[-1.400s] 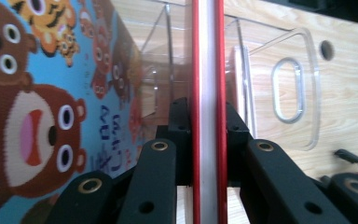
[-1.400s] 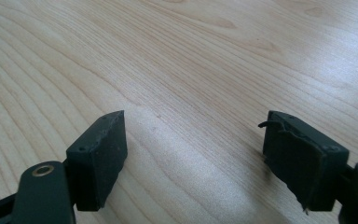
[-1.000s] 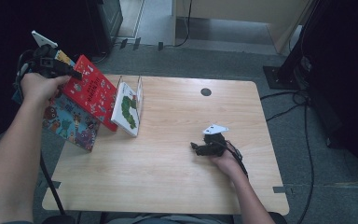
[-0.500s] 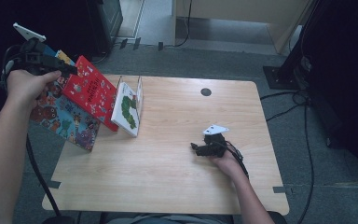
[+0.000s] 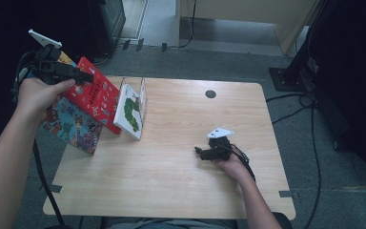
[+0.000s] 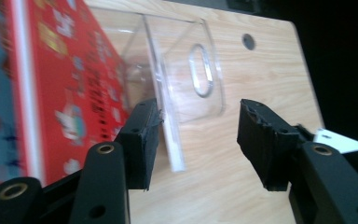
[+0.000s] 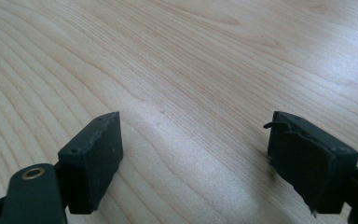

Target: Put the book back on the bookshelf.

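Red picture book, a thin hardcover with white and yellow cover print, leans tilted at the left edge of the light wooden table, its lower part resting against a blue illustrated picture book that slopes off the table edge. Just to its right, a white picture book with a green caterpillar on the cover stands in a clear acrylic book stand. From my remote station I read the 3 books as a close row, with the red one between the other 2.

Left gripper is held in the person's left hand above the upper left corner of the red book. In the left gripper view its jaws stand apart with nothing between them; the red cover lies just beside the left-hand jaw, and the clear stand shows through the gap. I note that these jaws have just been opening.

Right gripper rests low on the bare table, well apart from the books, held by the person's right hand. In the right gripper view its jaws are wide, with plain wood grain between them.
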The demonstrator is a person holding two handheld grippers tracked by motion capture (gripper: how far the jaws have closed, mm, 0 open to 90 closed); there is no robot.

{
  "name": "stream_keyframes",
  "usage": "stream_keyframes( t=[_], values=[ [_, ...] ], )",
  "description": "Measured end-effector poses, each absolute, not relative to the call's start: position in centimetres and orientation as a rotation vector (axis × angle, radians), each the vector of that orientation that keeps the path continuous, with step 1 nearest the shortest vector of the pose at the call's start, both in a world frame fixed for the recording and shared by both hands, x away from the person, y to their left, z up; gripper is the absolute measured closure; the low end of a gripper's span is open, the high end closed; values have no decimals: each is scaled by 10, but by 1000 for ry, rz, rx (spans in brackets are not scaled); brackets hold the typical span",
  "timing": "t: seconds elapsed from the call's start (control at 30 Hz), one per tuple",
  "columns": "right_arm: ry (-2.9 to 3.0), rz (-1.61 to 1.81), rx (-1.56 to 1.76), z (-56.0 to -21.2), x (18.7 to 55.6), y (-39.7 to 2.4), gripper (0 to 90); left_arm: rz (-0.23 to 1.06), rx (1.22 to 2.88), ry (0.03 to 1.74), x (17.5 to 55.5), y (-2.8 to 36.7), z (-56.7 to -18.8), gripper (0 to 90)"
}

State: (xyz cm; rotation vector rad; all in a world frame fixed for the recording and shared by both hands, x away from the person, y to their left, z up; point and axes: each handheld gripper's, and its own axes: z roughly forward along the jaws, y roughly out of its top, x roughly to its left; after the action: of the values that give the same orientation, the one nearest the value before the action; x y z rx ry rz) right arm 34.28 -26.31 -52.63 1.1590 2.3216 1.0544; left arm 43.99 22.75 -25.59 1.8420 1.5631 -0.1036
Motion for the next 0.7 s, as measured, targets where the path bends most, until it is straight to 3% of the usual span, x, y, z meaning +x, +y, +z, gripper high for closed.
stream_keyframes(
  t=[0.7],
  values=[
    [2355, 1059, 1119, -526, 346, -265, 152, -121, 1922, 1467, 388, 194, -300, 453]
  ],
)
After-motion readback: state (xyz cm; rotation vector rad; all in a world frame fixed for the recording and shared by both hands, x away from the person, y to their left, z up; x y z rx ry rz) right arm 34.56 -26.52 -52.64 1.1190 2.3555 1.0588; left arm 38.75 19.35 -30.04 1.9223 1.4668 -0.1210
